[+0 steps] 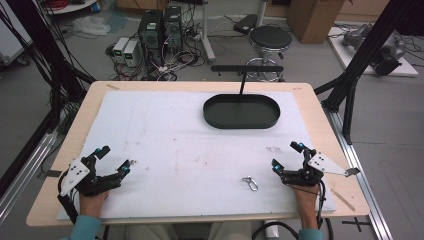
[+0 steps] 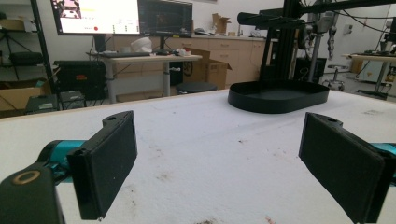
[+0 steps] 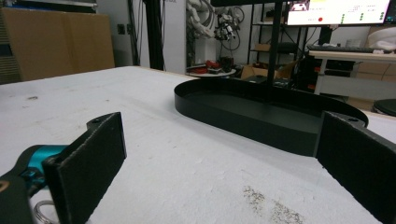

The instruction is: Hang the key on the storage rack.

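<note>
Metal clip (image 1: pixel 250 183) lies at nine o'clock of the wide-open right gripper (image 1: pixel 289 156); left gripper (image 1: pixel 116 159), also wide, is farther.

Our left gripper (image 1: pixel 114 160): black frame, turquoise joints near the fingertips, grey three-cornered plate with small dark holes on top, black cable trailing below. Our right gripper (image 1: pixel 287 156): same black frame, turquoise tips, grey three-cornered plate with a thin arm ending in a small dark tab, black cable looping off the table edge. Jaws seen up close: flat rectangular black pads (image 2: pixel 108 163), matte, each with a round screw recess at the top; turquoise link behind (image 3: pixel 39 156). We wear teal sleeves (image 1: pixel 86 227) on both forearms.
</note>
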Demonstrator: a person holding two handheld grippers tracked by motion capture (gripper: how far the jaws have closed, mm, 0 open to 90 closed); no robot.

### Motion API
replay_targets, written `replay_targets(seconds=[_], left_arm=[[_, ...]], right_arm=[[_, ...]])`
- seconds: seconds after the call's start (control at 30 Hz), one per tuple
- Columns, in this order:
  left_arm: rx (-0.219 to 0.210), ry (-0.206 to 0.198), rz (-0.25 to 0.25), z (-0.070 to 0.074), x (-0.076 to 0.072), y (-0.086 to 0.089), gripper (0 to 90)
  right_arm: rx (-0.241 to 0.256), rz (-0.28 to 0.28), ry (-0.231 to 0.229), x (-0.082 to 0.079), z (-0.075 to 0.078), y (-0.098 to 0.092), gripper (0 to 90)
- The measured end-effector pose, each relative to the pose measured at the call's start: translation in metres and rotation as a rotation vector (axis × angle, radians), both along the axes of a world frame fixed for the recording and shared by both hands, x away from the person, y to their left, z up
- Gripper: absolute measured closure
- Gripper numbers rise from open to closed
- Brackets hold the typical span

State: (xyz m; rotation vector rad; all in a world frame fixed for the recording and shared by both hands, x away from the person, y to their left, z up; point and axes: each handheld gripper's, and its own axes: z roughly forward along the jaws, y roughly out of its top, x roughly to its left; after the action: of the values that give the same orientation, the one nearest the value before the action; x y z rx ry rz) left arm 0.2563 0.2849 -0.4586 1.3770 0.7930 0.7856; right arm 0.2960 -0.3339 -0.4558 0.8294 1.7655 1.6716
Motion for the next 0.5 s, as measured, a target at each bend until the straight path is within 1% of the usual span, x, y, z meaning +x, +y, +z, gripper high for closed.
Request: replay_targets(seconds=[0.07,0.2,0.27,0.4,0.5], left_arm=[[0.005,0.001,0.0,0.0001,-0.0002,0.0002,11.8],[0.003,0.002,-0.001,0.0001,0.0001,0.0,11.8],[-0.001,0.002,-0.001,0.0001,0.0002,0.0001,11.8],[-0.001,0.002,-0.002,0.0001,0.0002,0.0002,11.8],[-0.003,0.002,-0.002,0.0001,0.0003,0.0002,11.8]], right_arm=[[0.009,0.001,0.005,-0.0002,0.0,0.0,1.6],[-0.006,-0.001,-0.008,-0.0005,0.0001,0.0003,1.6],[0.002,-0.001,0.0,-0.0007,0.0,0.0002,1.6],[0.009,-0.003,-0.001,0.0002,0.0002,-0.0004,1.6],[0.016,0.0,0.012,0.0008,0.0004,-0.0011,1.6]])
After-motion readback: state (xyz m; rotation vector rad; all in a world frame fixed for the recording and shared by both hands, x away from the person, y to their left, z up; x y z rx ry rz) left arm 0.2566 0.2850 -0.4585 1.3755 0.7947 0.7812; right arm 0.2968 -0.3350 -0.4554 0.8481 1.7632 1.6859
